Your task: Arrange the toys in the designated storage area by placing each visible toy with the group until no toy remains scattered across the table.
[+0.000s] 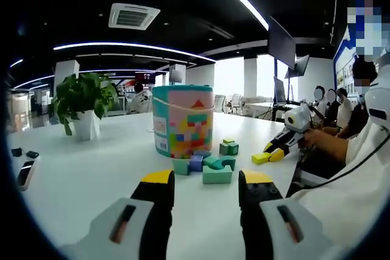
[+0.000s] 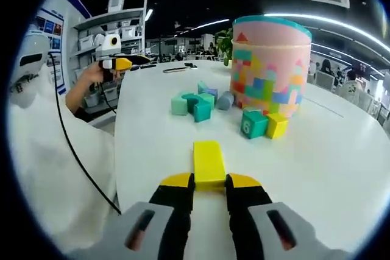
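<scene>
The right gripper (image 2: pixel 209 182) is clamped on a flat yellow block (image 2: pixel 209 164), jaws pressed against both its sides, holding it just over the white table (image 2: pixel 341 168), short of the tall pink toy tub (image 2: pixel 269 65) with its teal rim. And the left gripper (image 1: pixel 206 188) hangs with its jaws apart, nothing between them, facing that same tub from the other side. Right at the tub's foot sits the group: a teal arch block (image 1: pixel 217 173), a blue-purple block (image 1: pixel 195 162) and a green cube (image 1: pixel 229 147). In the right gripper view, a green numbered cube (image 2: pixel 253 123) touches a small yellow cube (image 2: pixel 277 125) against the tub's base. A potted plant (image 1: pixel 84 105) stands well off beside the tub.
</scene>
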The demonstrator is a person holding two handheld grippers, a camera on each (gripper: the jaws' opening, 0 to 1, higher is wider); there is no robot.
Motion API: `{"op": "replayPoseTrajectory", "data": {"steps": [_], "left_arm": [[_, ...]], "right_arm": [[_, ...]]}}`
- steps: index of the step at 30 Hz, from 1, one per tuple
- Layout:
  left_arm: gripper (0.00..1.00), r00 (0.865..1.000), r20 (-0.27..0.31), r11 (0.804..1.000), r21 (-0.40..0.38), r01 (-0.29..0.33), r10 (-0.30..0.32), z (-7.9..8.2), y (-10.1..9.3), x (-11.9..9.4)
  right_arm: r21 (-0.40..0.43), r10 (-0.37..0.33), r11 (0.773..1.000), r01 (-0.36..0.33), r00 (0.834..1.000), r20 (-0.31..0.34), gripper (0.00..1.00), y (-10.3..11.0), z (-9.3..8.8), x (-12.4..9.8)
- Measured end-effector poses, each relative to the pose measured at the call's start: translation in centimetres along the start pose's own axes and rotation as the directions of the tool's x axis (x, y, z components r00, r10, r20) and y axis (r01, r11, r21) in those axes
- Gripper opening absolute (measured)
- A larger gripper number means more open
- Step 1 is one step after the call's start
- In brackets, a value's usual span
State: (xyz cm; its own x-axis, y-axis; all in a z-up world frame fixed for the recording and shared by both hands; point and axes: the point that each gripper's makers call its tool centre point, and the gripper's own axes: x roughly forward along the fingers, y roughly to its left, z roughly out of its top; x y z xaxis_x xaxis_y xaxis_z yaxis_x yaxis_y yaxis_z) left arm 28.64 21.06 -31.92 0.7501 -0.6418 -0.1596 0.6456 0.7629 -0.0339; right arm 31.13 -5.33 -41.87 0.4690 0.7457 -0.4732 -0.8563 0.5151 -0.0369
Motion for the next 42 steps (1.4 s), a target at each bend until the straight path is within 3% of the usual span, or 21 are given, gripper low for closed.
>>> {"op": "replayPoseTrajectory", "data": {"steps": [16,27,42], "left_arm": [[0.43,1.000,-0.001,1.000,-0.002,0.002,-0.002,-0.1,0.0,0.1],[0.43,1.000,0.001,1.000,-0.007,0.002,-0.002,-0.1,0.0,0.0],[0.43,1.000,-0.003,1.000,-0.010,0.007,-0.007,-0.3,-0.1,0.1]], "right_arm": [[0.127,-0.071,0.990,0.056,0.991,0.115,0.20,-1.9,3.8,-1.6],[0.140,-0.031,0.990,0.016,0.994,0.105,0.20,-2.3,7.1,-1.7],[0.083,-0.031,0.996,0.016,0.982,0.188,0.20,-3.7,14.7,-3.2]]}}
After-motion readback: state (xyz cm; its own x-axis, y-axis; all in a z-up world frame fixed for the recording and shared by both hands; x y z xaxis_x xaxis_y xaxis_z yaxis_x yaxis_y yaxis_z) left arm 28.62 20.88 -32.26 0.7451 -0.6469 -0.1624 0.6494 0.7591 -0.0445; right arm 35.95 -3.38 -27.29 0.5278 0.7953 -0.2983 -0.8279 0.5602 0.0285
